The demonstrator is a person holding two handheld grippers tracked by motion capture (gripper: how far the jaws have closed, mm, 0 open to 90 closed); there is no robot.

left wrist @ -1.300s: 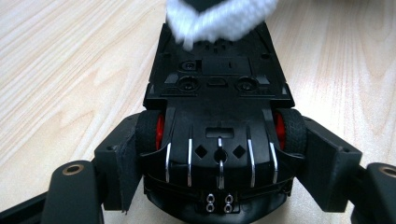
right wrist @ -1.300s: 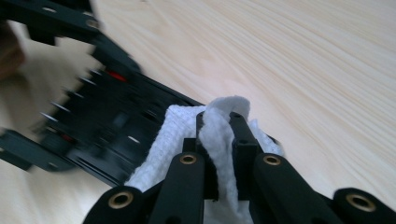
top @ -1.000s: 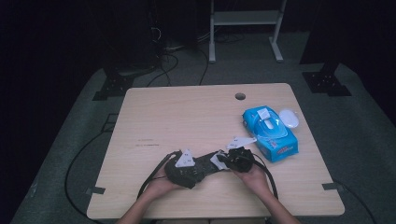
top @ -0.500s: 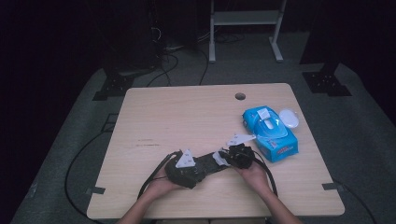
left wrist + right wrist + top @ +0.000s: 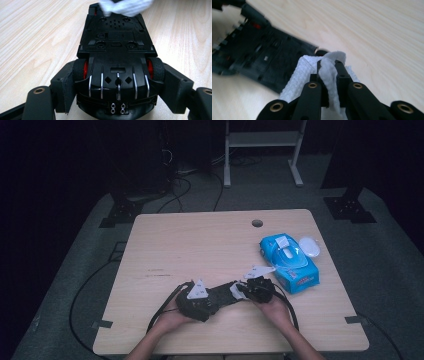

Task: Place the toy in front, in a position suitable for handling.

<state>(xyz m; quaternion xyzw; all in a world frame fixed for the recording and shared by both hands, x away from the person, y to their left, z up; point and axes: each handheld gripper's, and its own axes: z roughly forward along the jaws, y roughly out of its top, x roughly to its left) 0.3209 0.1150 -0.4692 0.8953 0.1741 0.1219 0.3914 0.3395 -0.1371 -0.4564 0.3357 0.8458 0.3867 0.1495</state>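
A black toy car (image 5: 117, 50) with red wheel hubs lies underside up. My left gripper (image 5: 117, 86) is shut on its near end, one jaw against each rear wheel. In the high view the car (image 5: 224, 295) stretches between my left gripper (image 5: 212, 299) and my right gripper (image 5: 246, 291), low over the table's front middle. My right gripper (image 5: 328, 65) is shut on a folded white wipe (image 5: 299, 77), which rests on the far end of the car's underside (image 5: 262, 55). The same wipe (image 5: 125, 6) shows at the top of the left gripper view.
A blue pack of wipes (image 5: 289, 262) lies at the table's right, just beyond my right gripper, with a white oval lid (image 5: 309, 246) beside it. A cable hole (image 5: 257, 223) sits near the far edge. The wooden tabletop (image 5: 190, 245) is bare at left and centre.
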